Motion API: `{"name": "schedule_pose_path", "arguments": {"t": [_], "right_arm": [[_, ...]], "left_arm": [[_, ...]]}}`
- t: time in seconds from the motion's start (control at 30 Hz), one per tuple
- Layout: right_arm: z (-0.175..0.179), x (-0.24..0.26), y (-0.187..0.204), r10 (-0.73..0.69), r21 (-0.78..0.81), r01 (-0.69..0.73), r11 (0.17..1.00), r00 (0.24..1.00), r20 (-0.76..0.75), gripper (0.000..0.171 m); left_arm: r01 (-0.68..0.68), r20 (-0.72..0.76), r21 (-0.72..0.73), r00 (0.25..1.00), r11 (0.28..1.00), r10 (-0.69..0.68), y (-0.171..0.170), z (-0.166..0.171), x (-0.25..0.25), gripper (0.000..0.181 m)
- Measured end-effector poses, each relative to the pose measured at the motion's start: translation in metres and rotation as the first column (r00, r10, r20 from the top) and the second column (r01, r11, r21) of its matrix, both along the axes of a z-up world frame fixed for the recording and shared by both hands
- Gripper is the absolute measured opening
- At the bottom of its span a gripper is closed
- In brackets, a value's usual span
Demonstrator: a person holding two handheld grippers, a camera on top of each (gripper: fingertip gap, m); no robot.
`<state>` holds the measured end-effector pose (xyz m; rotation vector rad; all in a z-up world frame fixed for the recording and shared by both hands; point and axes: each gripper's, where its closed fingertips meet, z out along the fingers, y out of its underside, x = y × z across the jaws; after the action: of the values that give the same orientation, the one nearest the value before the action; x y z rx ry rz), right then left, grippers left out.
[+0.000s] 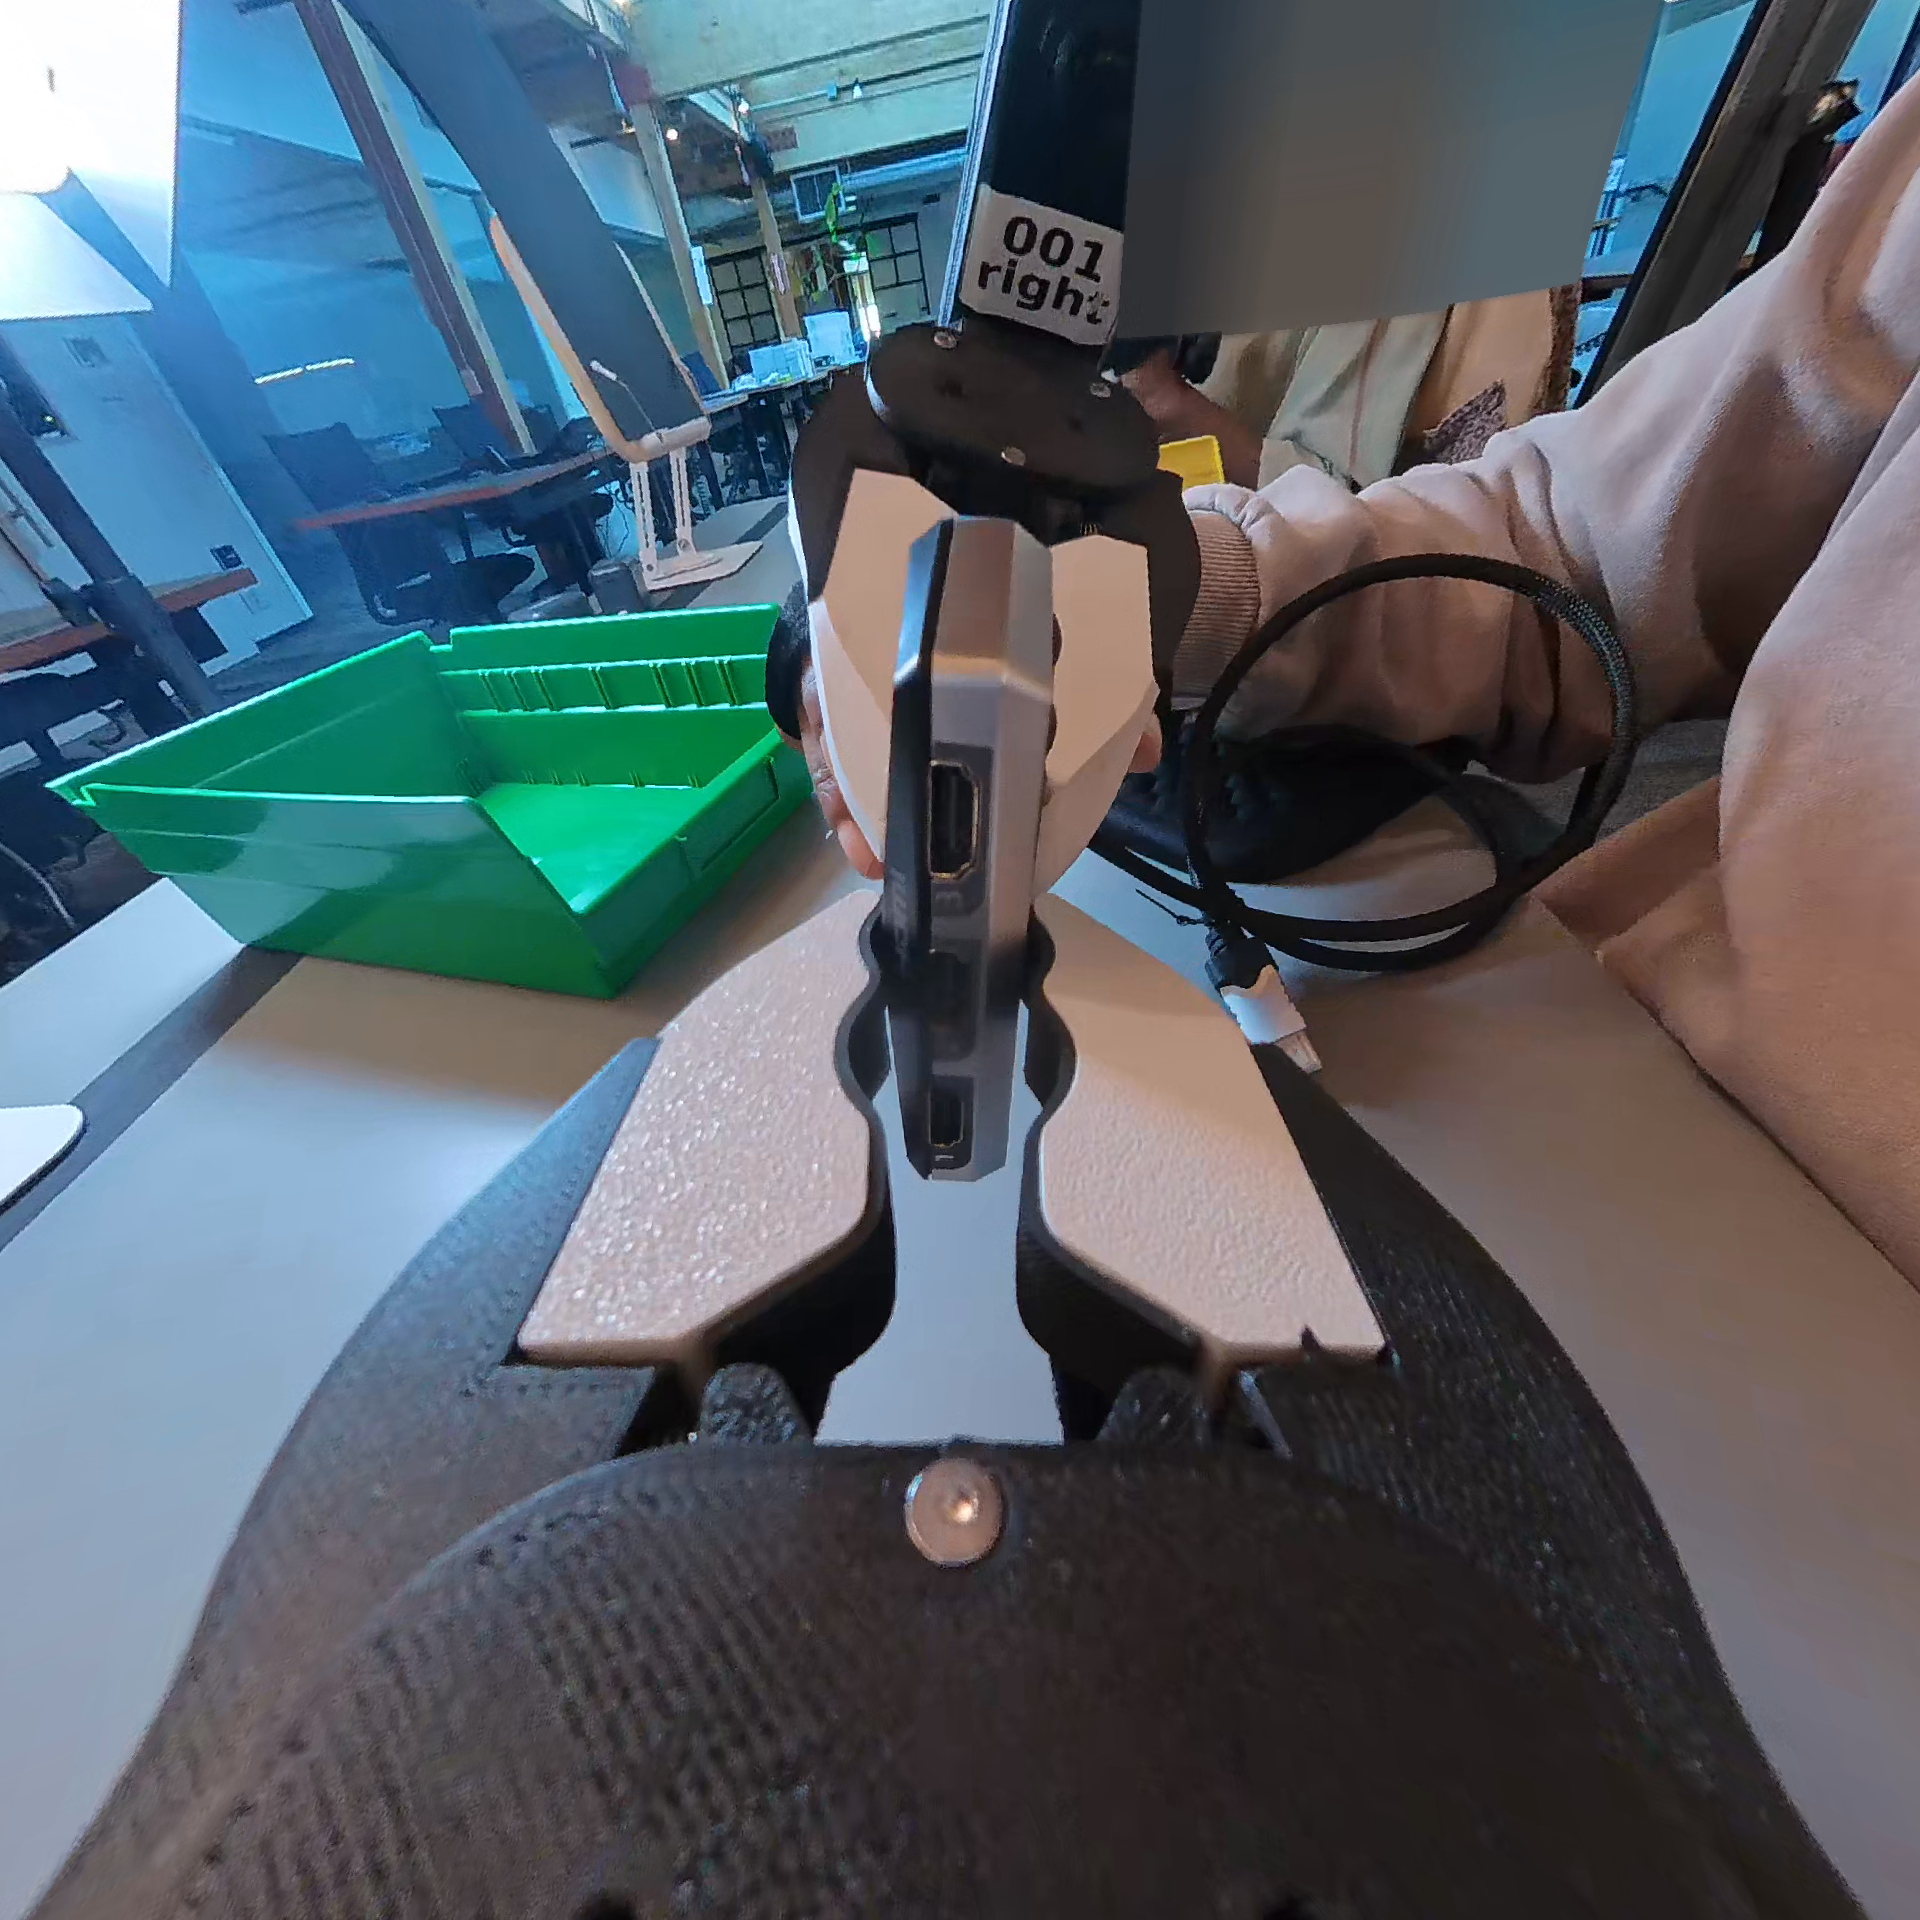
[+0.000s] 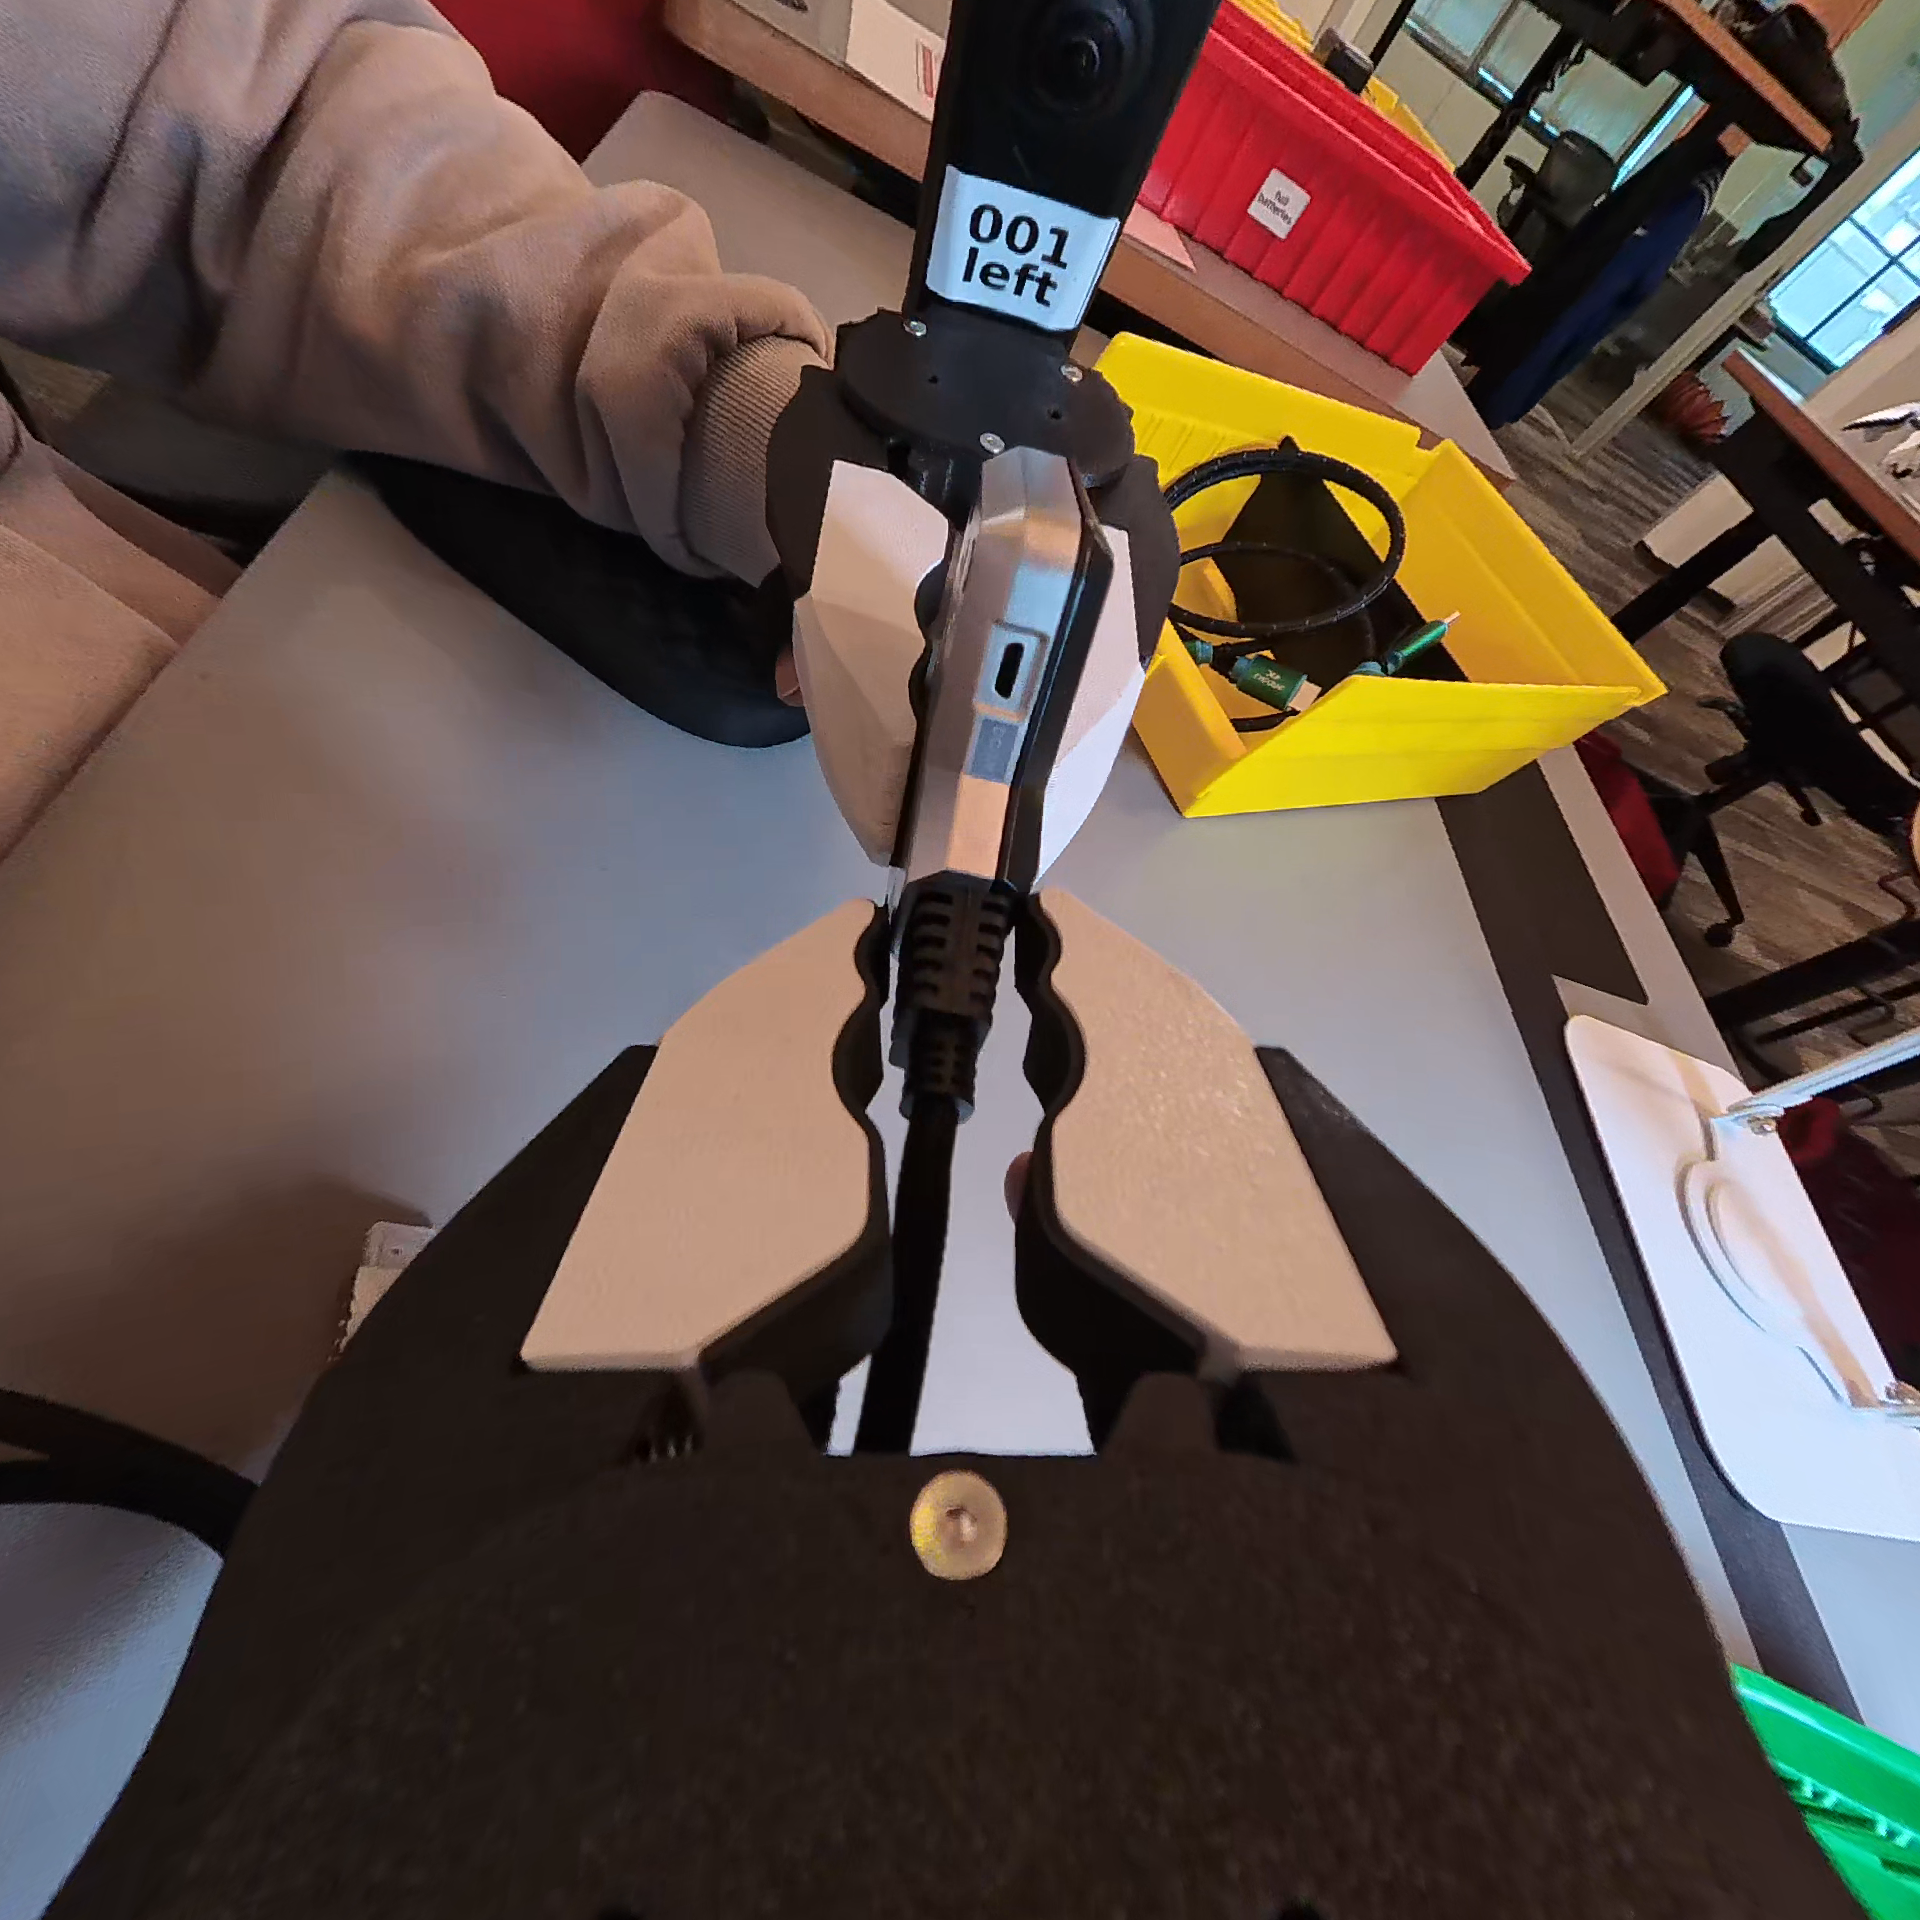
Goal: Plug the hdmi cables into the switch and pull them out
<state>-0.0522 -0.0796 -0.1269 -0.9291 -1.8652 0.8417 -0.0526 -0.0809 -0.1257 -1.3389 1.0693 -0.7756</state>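
While the left tongs [image 1: 956, 997] clamp the silver switch [image 1: 961, 831] edge-on above the bench [image 1: 312, 1143], the right tongs [image 2: 951, 987] close on the black plug [image 2: 948, 977] of an HDMI cable [image 2: 914, 1247] at the switch's near end. The plug appears seated, though insertion depth cannot be confirmed. Two ports facing the left wrist camera remain empty. Further cables lie in the yellow bin [image 2: 1455, 727] at far right.

Risks: an off-axis pull could bind the connector or twist the switch within the left grip. Cause: misaligned tongs or uneven clamping force.
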Motion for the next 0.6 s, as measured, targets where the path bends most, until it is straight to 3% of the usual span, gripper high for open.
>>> {"name": "schedule_pose_path", "arguments": {"t": [0.2, 0.37, 0.5, 0.6], "right_arm": [[-0.002, 0.004, 0.005, -0.017, 0.020, 0.016, 1.000, 0.999, 0.031, 0.022], [0.020, 0.017, 0.027, -0.092, 0.027, 0.093, 0.995, 0.995, -0.050, 0.022], [0.040, 0.032, 0.042, -0.141, 0.017, 0.144, 0.989, 0.981, -0.135, 0.022], [0.045, 0.039, 0.049, -0.163, 0.026, 0.169, 0.985, 0.974, -0.157, 0.021]], "left_arm": [[-0.020, -0.026, 0.000, 0.999, 1.000, 0.020, 0.003, -0.003, 0.000, 0.023], [-0.090, 0.068, 0.020, 0.994, 0.996, 0.088, 0.013, 0.019, -0.025, 0.025], [-0.349, 0.076, 0.074, 0.936, 0.934, 0.343, 0.044, 0.039, -0.081, 0.024], [-0.592, 0.066, 0.058, 0.806, 0.804, 0.589, 0.072, 0.056, -0.149, 0.019]]}}
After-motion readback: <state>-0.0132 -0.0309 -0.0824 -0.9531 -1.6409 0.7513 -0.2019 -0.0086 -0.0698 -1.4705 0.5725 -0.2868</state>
